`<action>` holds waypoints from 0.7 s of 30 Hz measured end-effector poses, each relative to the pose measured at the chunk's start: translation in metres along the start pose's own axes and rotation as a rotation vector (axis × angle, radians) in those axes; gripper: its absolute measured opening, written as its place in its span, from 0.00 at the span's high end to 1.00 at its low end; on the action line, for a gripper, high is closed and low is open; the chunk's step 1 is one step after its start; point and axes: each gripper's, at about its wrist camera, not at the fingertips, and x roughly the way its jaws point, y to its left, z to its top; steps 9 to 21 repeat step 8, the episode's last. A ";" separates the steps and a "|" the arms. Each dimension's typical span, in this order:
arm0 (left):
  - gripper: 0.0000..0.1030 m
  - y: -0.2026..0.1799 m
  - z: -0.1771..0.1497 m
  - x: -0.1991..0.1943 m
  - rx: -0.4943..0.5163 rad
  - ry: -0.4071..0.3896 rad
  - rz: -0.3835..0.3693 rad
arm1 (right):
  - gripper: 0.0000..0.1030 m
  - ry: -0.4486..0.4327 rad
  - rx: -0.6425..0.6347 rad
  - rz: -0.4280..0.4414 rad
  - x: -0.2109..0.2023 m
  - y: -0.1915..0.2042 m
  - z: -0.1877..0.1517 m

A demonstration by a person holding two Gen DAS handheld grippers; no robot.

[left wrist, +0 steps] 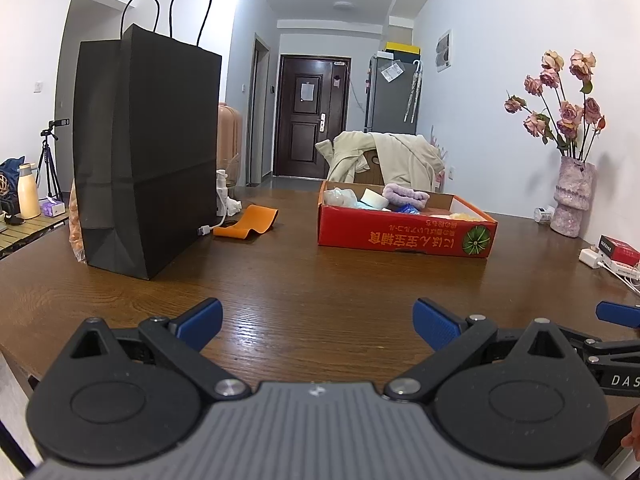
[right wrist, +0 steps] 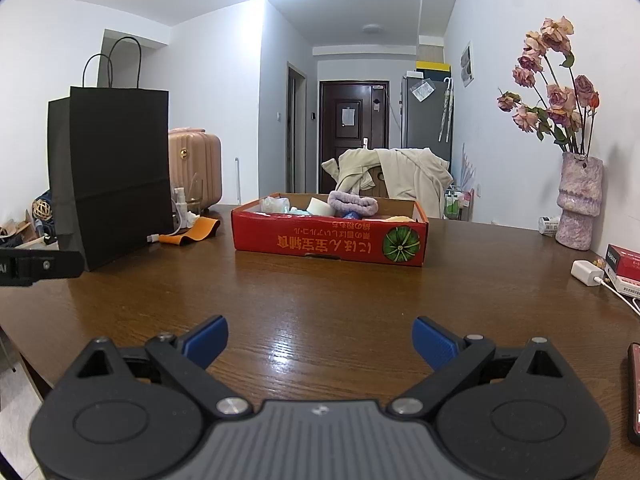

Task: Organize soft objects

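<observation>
while both grippers hang low over the near edge of the wooden table (left wrist: pixel 320 280), each has its blue pads spread wide with nothing between them: the left gripper (left wrist: pixel 318 322) and the right gripper (right wrist: pixel 320 340) alike.

the red cardboard box (left wrist: pixel 404 236) sits further back on the table and holds the soft objects: a lilac folded towel (left wrist: pixel 404 196), a white roll (left wrist: pixel 374 200), something blue (left wrist: pixel 408 209) and a pale crumpled piece (left wrist: pixel 340 196) at its left end. left of the box lies an orange strip (left wrist: pixel 252 224), and further left stands a tall black paper bag (left wrist: pixel 148 152). right of the box, against the wall, a vase of dried roses (left wrist: pixel 570 196) stands.

only the left wrist view shows a tripod (left wrist: pixel 50 160) and a cream bottle (left wrist: pixel 28 192) far left of the box, and a blue tip of the other gripper at the right edge. only the right wrist view shows a pink suitcase (right wrist: pixel 196 168) behind the bag and a dark phone (right wrist: pixel 634 392) at the near right of the box.
</observation>
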 end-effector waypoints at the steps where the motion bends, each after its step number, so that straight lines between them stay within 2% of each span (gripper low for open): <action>1: 0.00 0.000 0.000 0.000 0.001 0.001 0.000 | 0.04 0.000 0.001 0.000 0.000 0.000 0.000; 21: 0.00 -0.001 0.000 0.002 0.001 0.007 -0.005 | 0.04 -0.003 0.009 -0.002 0.001 -0.001 0.000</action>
